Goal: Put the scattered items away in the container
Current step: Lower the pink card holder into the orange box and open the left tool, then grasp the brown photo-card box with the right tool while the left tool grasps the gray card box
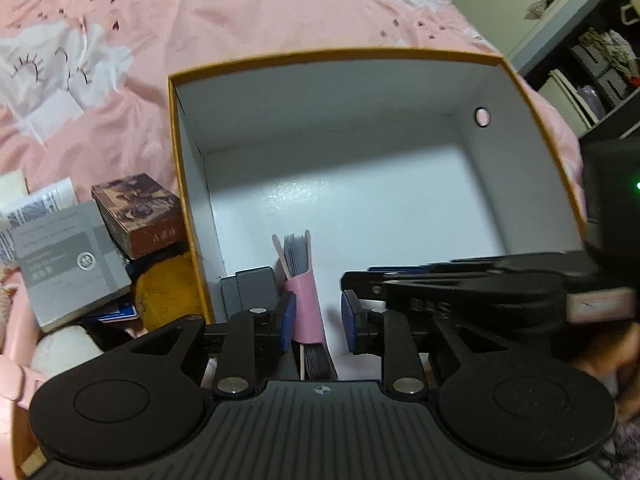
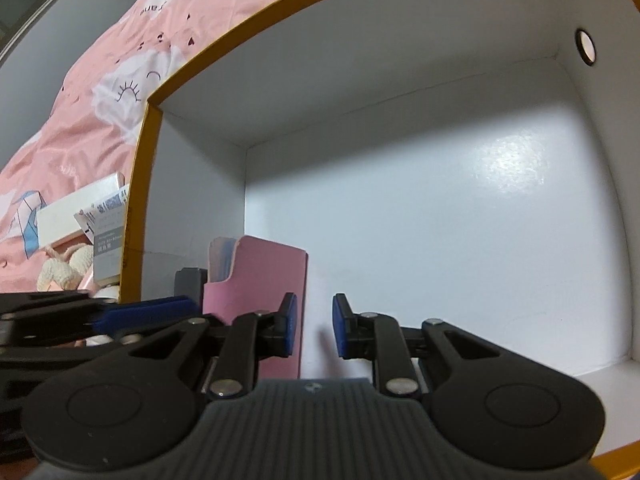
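An open cardboard box with a yellow rim and white inside stands on the pink bedsheet; it also shows in the right wrist view. A pink card holder with grey cards stands inside it near the front wall, next to a grey box; the holder also shows in the right wrist view. My left gripper is open over the box, the holder between its pads, touching the left one. My right gripper is open and empty inside the box, beside the holder.
Left of the box lie a grey-white carton, a brown patterned box, a yellow plush item and a white roll. A knitted toy lies there too. Shelves stand at the far right.
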### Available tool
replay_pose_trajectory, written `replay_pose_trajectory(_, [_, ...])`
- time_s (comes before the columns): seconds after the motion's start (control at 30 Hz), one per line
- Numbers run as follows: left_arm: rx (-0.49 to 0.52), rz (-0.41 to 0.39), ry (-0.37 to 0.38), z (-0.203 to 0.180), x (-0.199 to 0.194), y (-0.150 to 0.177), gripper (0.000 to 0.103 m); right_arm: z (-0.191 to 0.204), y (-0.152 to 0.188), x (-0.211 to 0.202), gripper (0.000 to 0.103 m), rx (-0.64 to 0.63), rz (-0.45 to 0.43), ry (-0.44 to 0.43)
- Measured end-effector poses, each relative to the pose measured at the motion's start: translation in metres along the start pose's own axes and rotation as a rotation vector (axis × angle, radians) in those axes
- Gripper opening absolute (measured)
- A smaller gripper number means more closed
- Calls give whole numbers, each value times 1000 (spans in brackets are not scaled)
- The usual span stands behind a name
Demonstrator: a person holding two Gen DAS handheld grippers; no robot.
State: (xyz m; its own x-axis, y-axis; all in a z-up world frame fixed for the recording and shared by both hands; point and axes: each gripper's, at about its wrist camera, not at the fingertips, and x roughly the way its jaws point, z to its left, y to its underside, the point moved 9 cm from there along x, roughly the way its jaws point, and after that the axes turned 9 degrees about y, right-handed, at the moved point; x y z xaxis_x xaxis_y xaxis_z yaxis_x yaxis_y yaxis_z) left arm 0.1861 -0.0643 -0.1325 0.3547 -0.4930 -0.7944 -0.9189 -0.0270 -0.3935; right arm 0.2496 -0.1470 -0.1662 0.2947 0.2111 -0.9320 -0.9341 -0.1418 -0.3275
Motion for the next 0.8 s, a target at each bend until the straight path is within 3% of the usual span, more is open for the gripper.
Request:
replay_pose_trajectory(0.17, [40,-50,-63,8,-30,5,31,16,7,8,17,-35,32,4])
replay_pose_trajectory(0.27, [39,-69,-92,18,-45,9,33,28,12,12,4,-50,49,-17])
replay_pose_trajectory(0.43, [5,-87,-158,39,-61,18,33,29,16,8,7,-59,30,13])
replay_pose_trajectory(0.6, [1,-130,-246,60,-79,22,33,30,12,-16,8,-83,-75,43])
replay_pose_trajectory(0.8, [-29,-138,-291,86,-100,20,33,57,-4,-55,11,-170,-281,-36])
